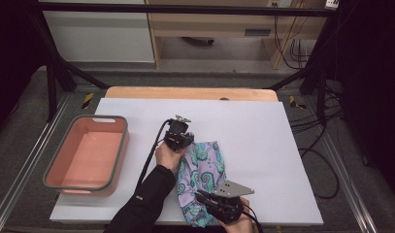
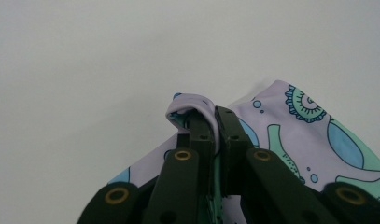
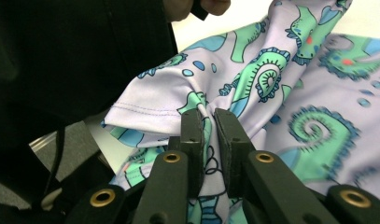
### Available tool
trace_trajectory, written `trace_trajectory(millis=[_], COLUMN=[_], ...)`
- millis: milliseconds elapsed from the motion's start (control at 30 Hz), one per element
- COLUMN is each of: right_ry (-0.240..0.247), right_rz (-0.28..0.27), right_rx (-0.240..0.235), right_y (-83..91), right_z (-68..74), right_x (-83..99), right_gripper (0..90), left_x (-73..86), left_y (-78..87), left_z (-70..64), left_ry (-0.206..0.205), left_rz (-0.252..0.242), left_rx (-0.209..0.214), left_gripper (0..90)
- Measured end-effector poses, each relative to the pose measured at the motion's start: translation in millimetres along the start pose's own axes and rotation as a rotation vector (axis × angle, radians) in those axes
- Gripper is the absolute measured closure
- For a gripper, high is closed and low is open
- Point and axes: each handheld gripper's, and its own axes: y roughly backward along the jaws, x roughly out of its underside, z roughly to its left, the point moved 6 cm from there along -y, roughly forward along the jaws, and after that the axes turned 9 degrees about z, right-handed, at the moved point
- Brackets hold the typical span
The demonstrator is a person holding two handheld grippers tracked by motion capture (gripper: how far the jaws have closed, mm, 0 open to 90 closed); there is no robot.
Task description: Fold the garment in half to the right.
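A lilac cloth point(image 1: 203, 175) printed with green and blue sea creatures lies bunched on the white table cover, near the front middle. My left gripper point(image 1: 181, 141) holds its far left corner; in the left gripper view the gripper point(image 2: 214, 122) is shut on a rolled fold of the cloth point(image 2: 299, 135). My right gripper point(image 1: 205, 199) sits at the cloth's near end. In the right gripper view the gripper point(image 3: 210, 122) pinches a gathered pleat of the cloth point(image 3: 295, 107), with a black sleeve point(image 3: 75, 51) close on the left.
A pink bin with a grey rim point(image 1: 54, 167) stands open at the left side of the white table cover point(image 1: 263, 136). A wooden table edge point(image 1: 190, 92) runs along the back. Black frame legs and cables point(image 1: 321, 116) flank the table.
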Motion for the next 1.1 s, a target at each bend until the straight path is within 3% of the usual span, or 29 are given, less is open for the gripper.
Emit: trace_trajectory(millis=[233, 467, 600, 767, 867, 967, 1100], right_ry=[-0.016, -0.028, -0.034, -0.020, -0.009, 0.045, 0.088], right_rz=[0.021, 0.070, 0.092, 0.114, 0.072, 0.042, 0.013], right_rx=[0.020, 0.056, 0.070, 0.085, 0.066, 0.064, 0.046], right_y=[10.7, 13.0, 11.6, 13.4, 19.4, 22.2, 18.5], right_z=[-6.3, -14.0, -16.6, -18.7, -20.0, -17.4, -11.2], right_x=[9.0, 21.8, 25.3, 28.7, 23.0, 13.0, -5.3], right_gripper=[82.0, 80.7, 79.5, 73.3, 63.2, 45.7, 33.4], left_x=[-4.3, -3.9, -3.4, 0.0, 5.7, 16.8, 39.3], left_y=[-12.0, -35.0, -35.4, -8.4, 11.8, 32.1, 51.0], left_z=[-19.1, -31.8, -33.1, -24.0, -14.1, 0.0, 18.4], left_ry=[-0.023, -0.037, -0.049, -0.035, -0.031, -0.037, -0.026], left_rz=[-0.006, 0.022, 0.005, -0.036, -0.067, -0.111, -0.131], left_rx=[0.034, 0.051, 0.079, 0.129, 0.156, 0.143, 0.149], left_gripper=[85.7, 85.0, 75.9, 52.6, 39.0, 26.2, 16.3])
